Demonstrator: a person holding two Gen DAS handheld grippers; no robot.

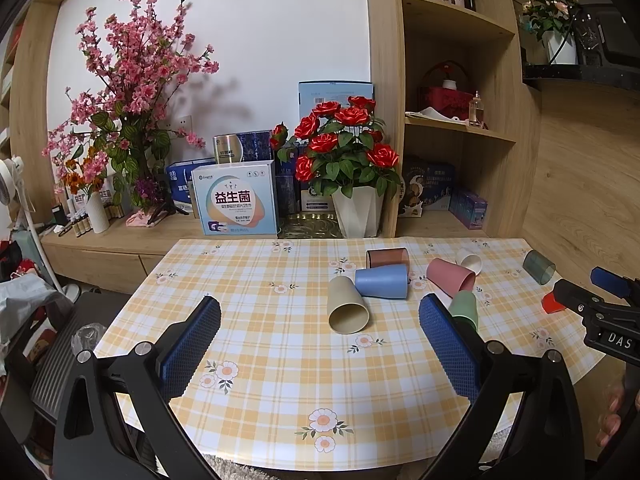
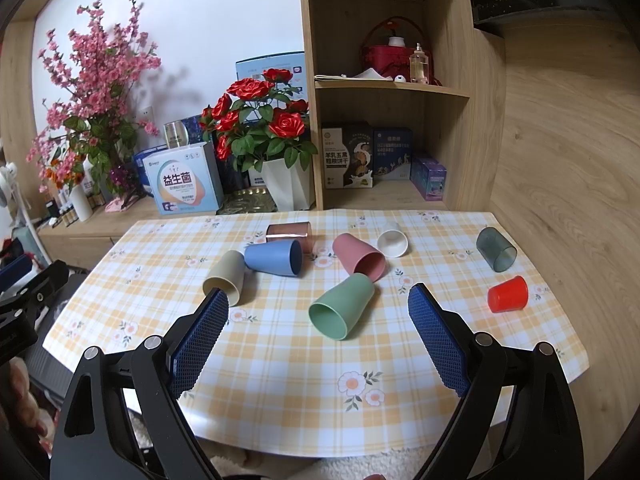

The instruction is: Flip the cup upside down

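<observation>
- Eight cups are spread over the yellow-and-white checked, flower-printed tablecloth (image 2: 280, 360); seven lie on their sides, while the small red plastic cup (image 2: 508, 294) stands mouth down near the right edge.
- The left gripper (image 1: 320, 316) hovers above the near part of the table with its blue-padded fingers (image 1: 192, 344) spread wide, holding nothing.
- The right gripper (image 2: 318, 308) is likewise wide apart and empty, its blue pads (image 2: 436, 340) flanking the view of the mint-green plastic cup (image 2: 342, 310).
- That mint-green cup lies tilted on its side, mouth toward the camera, its base touching or just beside the pink plastic cup (image 2: 360, 258).
- The beige plastic cup (image 1: 347, 305) lies with its mouth toward the near edge, its base against the blue plastic cup (image 1: 382, 280).
- Behind the blue cup rests a translucent brown tumbler (image 2: 289, 232).
- A small white cup (image 2: 393, 239) lies just beside the pink one, mouth facing forward.
- A smoky grey translucent tumbler (image 2: 496, 249) lies apart near the far right corner.
- A white pot of red roses (image 2: 256, 120) stands behind the table.
</observation>
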